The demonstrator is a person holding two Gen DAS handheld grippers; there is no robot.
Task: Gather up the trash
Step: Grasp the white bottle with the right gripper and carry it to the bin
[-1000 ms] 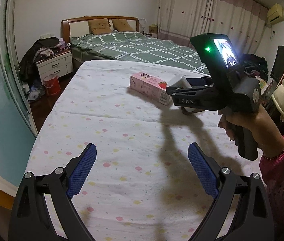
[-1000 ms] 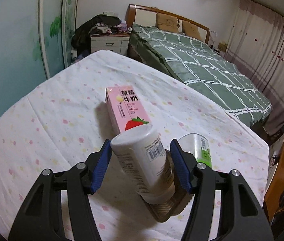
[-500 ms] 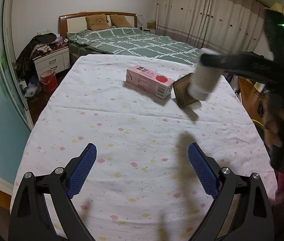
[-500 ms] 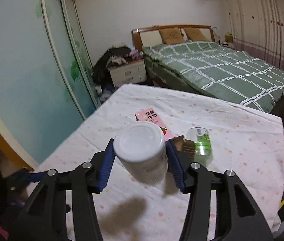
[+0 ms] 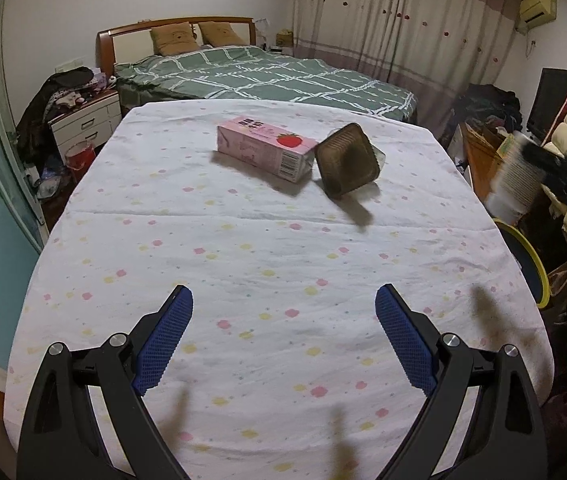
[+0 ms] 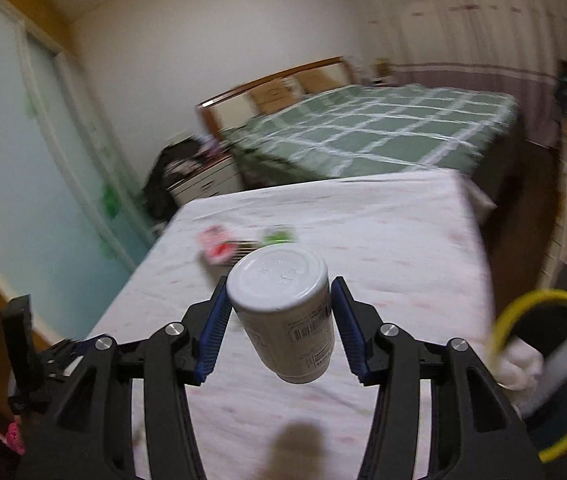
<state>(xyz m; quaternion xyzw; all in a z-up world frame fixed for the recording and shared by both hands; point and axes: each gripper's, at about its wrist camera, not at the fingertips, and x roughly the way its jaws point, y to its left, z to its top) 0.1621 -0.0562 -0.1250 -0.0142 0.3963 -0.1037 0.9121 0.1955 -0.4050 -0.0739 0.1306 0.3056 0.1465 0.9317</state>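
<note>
Nearby, pink carton (image 5: 267, 148) touches brown tray (image 5: 347, 164) on table (image 5: 243, 264).

My left gripper (image 5: 283, 340) hung over the table's (image 5: 243, 264) near end. On its far part lay the carton (image 5: 263, 148), the tub (image 5: 347, 164) touching its right. Beyond stood the bed (image 5: 267, 76). Right of the table, the bin (image 6: 543, 376) sat below my right gripper (image 6: 279, 320), bottle (image 6: 287, 320) between my fingers.

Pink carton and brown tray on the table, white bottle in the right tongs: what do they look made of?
Pink carton: coated paperboard, printed, sharp folded edges. Brown tray: likely thin plastic, translucent, ribbed base. White bottle: probably plastic, smooth moulded end, paper-like barcode label.
</note>
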